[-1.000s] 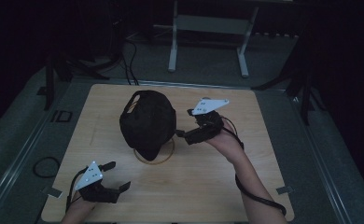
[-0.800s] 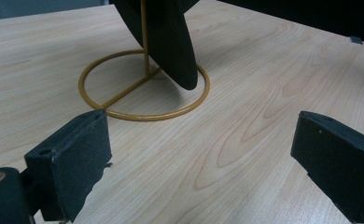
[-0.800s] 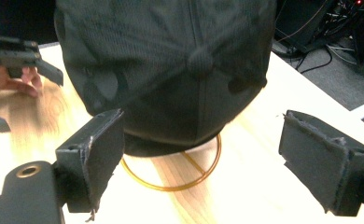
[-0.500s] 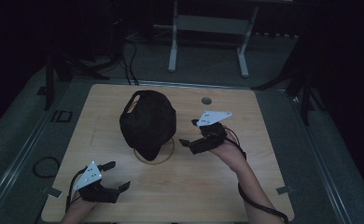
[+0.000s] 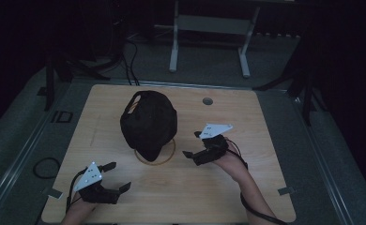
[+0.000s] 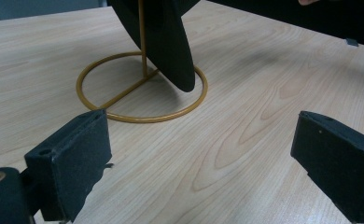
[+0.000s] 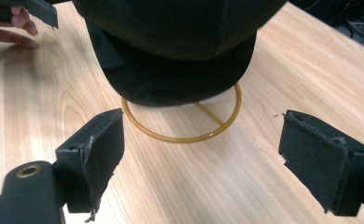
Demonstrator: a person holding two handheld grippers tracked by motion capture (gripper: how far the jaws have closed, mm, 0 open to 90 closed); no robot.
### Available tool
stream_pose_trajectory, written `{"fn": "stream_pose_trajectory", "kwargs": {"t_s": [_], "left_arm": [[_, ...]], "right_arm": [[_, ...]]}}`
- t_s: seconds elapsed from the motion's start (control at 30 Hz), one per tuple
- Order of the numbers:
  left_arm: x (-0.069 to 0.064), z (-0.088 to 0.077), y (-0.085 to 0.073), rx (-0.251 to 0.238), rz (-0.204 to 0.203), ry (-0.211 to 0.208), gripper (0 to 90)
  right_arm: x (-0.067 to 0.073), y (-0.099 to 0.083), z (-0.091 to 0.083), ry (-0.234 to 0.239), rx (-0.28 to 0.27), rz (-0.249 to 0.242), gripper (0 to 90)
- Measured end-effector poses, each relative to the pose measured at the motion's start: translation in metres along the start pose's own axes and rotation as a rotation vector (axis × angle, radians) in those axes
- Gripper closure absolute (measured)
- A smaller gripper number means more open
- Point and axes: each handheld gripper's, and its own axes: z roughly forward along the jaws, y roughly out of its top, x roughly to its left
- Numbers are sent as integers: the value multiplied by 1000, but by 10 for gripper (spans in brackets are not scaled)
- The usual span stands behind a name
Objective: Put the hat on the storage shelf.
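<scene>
While the room around it sits dark, the pale wooden table (image 5: 247, 187) is lit well enough to follow. A black cap (image 5: 148, 123) hangs on a thin gold wire stand (image 5: 167, 152) a little left of the table's middle, its brim pointing down toward the person's side, the stand's ring base flat on the wood. In the left gripper view the brim's tip hangs just above that ring, with the upright rod behind it.

Both pairs of tongs are spread wide with nothing between them. The left gripper (image 5: 114, 177) rests low at the near left corner of the table, well apart from the cap, jaws aimed toward the stand. The right gripper (image 5: 193, 145) is held just to the right of the ring, near the cap's brim but not touching it; its own view looks straight at the cap's underside and the gold ring between the open jaws. A small round grommet (image 5: 208, 101) sits in the tabletop toward the far edge.
</scene>
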Motion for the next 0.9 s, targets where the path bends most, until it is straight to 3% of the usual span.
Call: {"fn": "stream_pose_trajectory", "kwargs": {"t_s": [0.5,0.77,0.9], "left_arm": [[0,-1,0,-3,-2,-1,53],[0,-1,0,-4,-1,-2,53],[0,-1,0,-4,0,-2,53]], "right_arm": [[6,-38,19,23,43,8,141],[6,-50,20,25,49,28,141],[8,-57,21,14,66,13,141]]}}
